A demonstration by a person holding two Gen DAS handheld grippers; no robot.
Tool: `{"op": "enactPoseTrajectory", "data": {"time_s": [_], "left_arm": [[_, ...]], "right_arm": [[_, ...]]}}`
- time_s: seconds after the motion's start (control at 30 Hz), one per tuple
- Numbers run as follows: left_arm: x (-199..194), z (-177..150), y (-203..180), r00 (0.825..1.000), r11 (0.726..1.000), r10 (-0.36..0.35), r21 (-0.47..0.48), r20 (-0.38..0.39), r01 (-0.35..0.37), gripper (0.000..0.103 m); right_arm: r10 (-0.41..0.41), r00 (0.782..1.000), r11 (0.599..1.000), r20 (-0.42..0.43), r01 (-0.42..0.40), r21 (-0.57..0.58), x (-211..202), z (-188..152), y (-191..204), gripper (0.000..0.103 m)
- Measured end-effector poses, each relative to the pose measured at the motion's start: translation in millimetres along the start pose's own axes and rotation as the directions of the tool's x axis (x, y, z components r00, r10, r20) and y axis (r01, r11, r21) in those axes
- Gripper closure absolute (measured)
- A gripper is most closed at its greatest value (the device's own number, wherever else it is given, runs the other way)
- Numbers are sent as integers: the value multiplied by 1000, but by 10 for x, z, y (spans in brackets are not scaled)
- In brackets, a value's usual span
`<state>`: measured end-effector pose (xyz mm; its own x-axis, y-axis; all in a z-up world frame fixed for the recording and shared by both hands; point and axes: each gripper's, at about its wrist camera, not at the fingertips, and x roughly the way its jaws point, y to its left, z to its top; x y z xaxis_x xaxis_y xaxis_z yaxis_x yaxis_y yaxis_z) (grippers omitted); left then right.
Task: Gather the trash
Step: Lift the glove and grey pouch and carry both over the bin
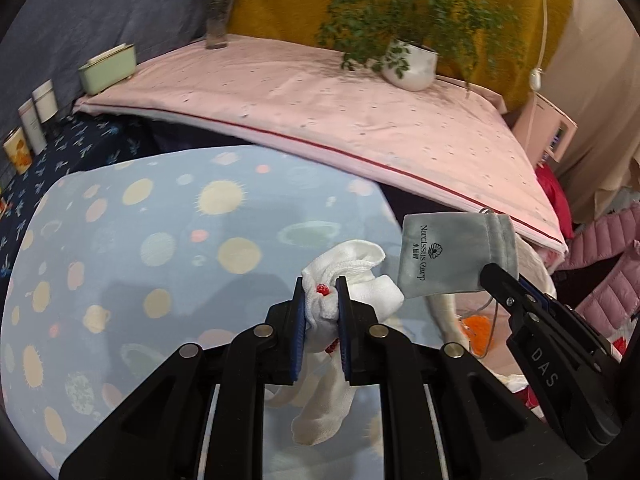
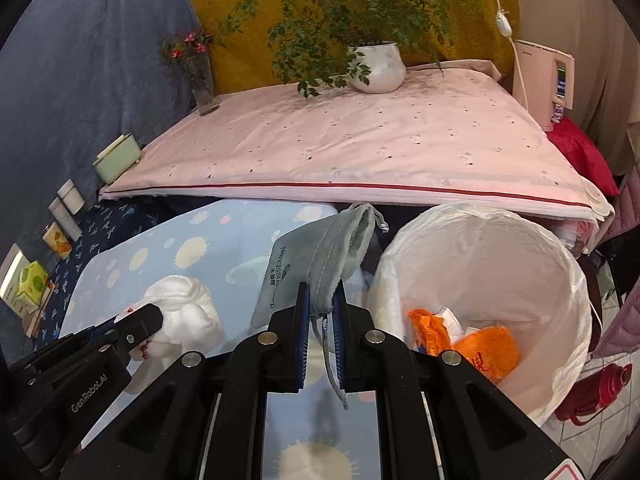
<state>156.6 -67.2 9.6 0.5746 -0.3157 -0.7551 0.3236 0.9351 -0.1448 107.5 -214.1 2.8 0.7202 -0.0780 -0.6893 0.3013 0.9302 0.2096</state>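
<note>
Left gripper (image 1: 321, 307) clamps a bunched white sock (image 1: 348, 280) with red spots above the planet-print blue cloth (image 1: 160, 240); right gripper (image 2: 321, 312) pinches a grey velvet drawstring pouch (image 2: 316, 264) beside the white-lined bin (image 2: 560, 264).

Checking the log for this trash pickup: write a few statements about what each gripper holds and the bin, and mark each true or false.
1. The left gripper is shut on a white sock. True.
2. The right gripper is open and carries nothing. False: its jaws pinch a grey drawstring pouch.
3. The bin is lined with a white plastic bag. True.
4. The bin holds nothing. False: orange trash lies at its bottom.
5. The pouch is already inside the bin. False: it hangs left of the rim, over the blue patterned cloth.
</note>
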Motion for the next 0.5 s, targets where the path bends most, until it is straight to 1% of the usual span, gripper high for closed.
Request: {"op": "enactPoseTrajectory", "data": {"time_s": [0.33,0.5], "left_arm": [[97,2,-807,997,991,-77,108,-27,80,89],[179,-2,-1120,992,984,-111,134,-54,117,89]], "right_arm": [[-67,997,993,37,63,99,-234,-21,-745,93],[-98,994,985,44,90,150,-307,-44,-1106,93]]}}
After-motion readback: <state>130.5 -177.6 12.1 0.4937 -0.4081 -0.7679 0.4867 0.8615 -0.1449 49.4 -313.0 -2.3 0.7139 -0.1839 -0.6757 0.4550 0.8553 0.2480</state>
